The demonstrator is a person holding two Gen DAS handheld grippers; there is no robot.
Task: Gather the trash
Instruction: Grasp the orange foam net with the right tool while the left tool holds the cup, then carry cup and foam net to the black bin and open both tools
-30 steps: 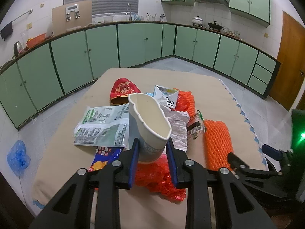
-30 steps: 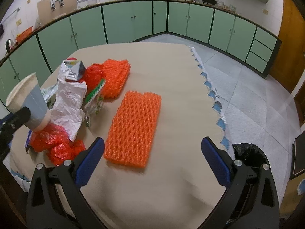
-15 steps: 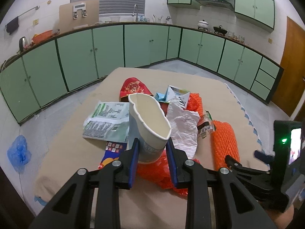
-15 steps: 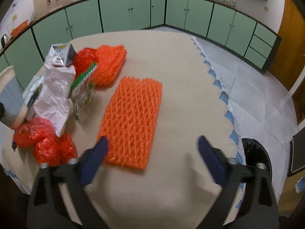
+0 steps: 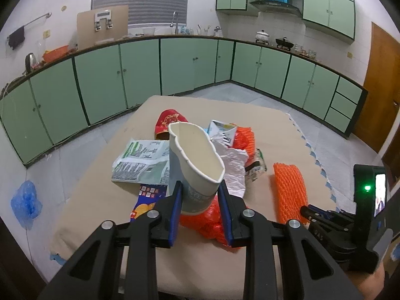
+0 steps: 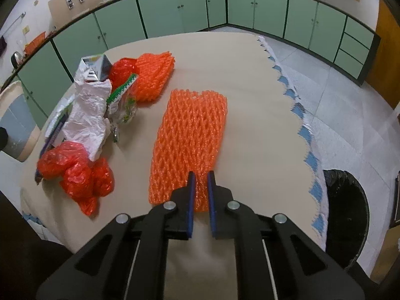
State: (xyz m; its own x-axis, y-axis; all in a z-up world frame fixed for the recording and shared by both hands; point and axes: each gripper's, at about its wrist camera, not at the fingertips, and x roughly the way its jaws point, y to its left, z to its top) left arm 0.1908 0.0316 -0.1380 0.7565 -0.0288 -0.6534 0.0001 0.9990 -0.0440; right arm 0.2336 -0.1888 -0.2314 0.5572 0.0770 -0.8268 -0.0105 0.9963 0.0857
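Observation:
A squashed white paper cup [image 5: 195, 155] is held upright above the trash pile, and my left gripper [image 5: 200, 190] is shut on its lower part. A flat orange foam net [image 6: 192, 130] lies on the beige table [image 6: 250, 95]. My right gripper [image 6: 200, 182] is closing its jaws, and the net's near edge is pinched between the blue pads. In the left wrist view the same net [image 5: 287, 187] lies at the right, with the right gripper's body behind it.
The pile holds a red plastic bag [image 6: 75, 172], crumpled white paper [image 6: 87, 115], a small carton [image 6: 96, 67], a second orange net [image 6: 152, 75] and a printed wrapper [image 5: 142, 160]. A black-lined bin [image 6: 345, 215] stands on the floor past the table's right edge.
The right gripper's jaws went from wide open to closed on the near edge of the orange foam net. The left gripper rose slightly with the cup.

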